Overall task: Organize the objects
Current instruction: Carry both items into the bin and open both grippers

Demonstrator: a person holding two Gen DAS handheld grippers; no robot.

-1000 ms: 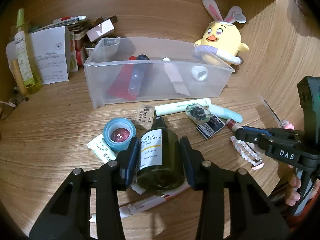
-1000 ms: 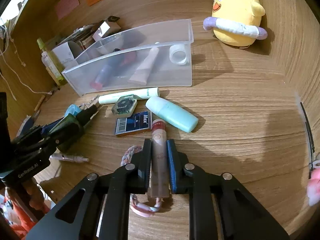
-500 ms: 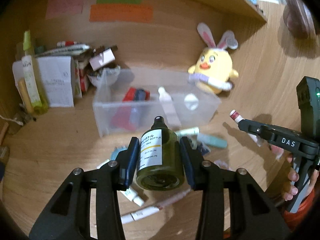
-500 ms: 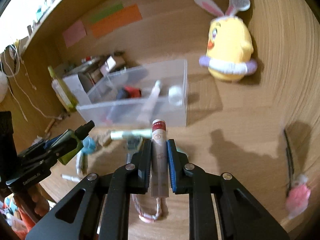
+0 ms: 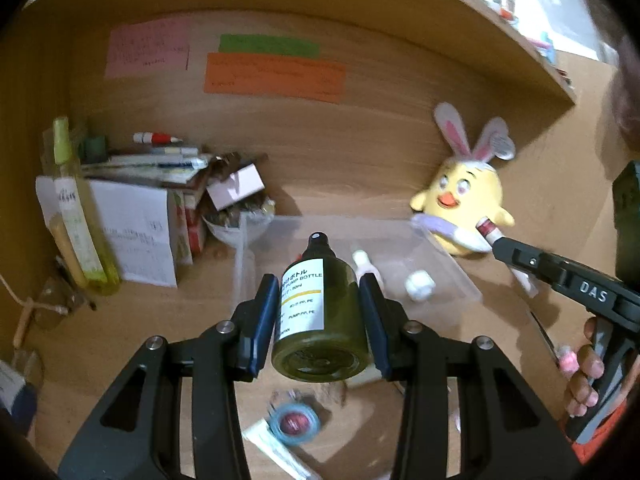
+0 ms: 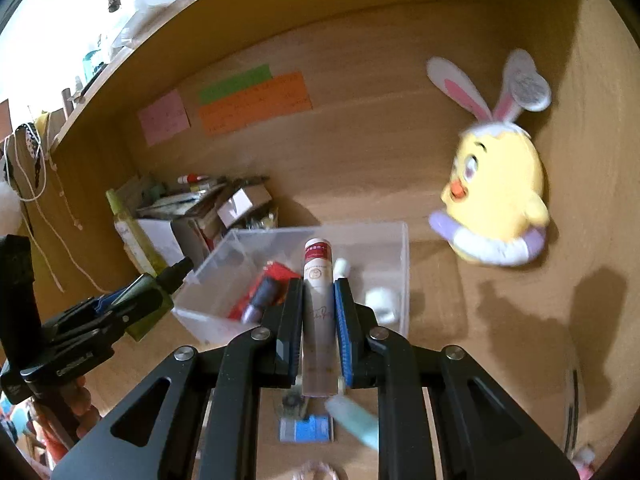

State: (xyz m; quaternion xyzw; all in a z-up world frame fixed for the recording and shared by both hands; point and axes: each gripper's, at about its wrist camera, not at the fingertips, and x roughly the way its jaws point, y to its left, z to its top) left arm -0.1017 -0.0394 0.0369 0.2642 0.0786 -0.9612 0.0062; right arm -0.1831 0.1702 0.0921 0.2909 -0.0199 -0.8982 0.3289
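Bottle point(image 5: 318, 312), rigid smooth plastic, clamped mid-body in my left gripper point(image 5: 320, 316). Slim tube point(image 6: 318, 312), light, squashy, pinched in right gripper point(image 6: 319, 320). Both airborne over bin point(image 6: 404, 276) near desk's back edge.

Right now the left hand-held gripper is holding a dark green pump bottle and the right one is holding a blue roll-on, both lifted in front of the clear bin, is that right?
Not quite. The right hand-held gripper holds a slim pinkish tube with a red-banded cap, not a blue roll-on; the right wrist view shows it. The left hand-held gripper does hold the dark green pump bottle, both in front of the clear bin.
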